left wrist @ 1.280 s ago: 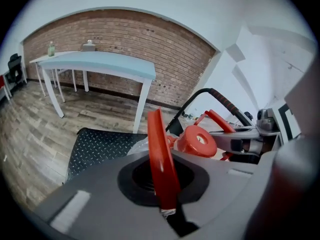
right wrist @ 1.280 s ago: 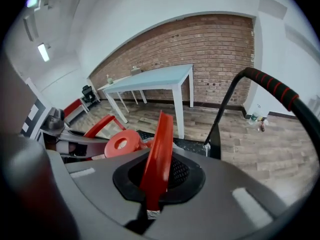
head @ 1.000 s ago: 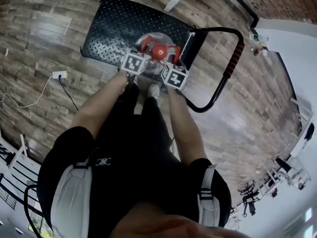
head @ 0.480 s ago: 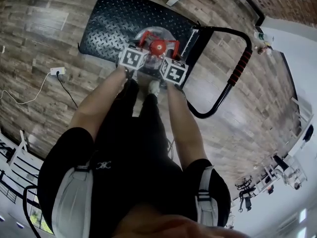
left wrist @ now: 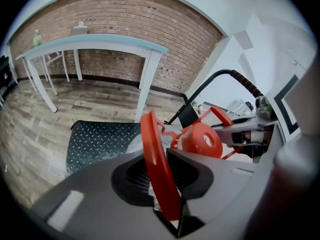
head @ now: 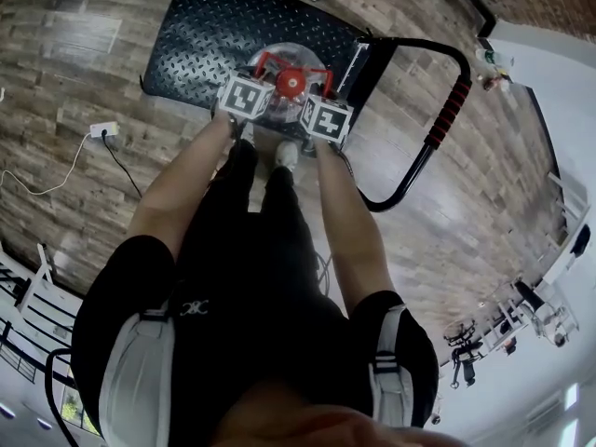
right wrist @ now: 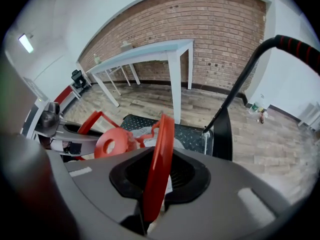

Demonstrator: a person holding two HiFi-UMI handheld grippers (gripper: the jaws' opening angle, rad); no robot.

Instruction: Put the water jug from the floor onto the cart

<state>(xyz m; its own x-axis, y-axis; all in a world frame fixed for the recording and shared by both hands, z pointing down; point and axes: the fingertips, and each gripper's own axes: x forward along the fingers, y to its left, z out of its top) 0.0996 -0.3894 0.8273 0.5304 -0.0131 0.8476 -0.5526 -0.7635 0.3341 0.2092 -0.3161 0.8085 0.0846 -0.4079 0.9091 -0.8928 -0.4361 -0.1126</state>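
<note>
Lowered since the earlier frames, the water jug (head: 282, 71) now appears to rest on the cart (head: 200, 35) deck, at twelve o'clock from the person's shoes (head: 287, 154). The left tongs (left wrist: 159, 160) have just been eased apart, and the jug's red handle (left wrist: 150, 149) is left loose between them. The right tongs (right wrist: 161, 156) are likewise slackened around the handle's other side. A snag is judged the main risk: if either tool is withdrawn at an angle, the handle could be hooked and the jug tipped toward the push bar (head: 445, 110) at three o'clock, or dragged off the near deck edge.
</note>
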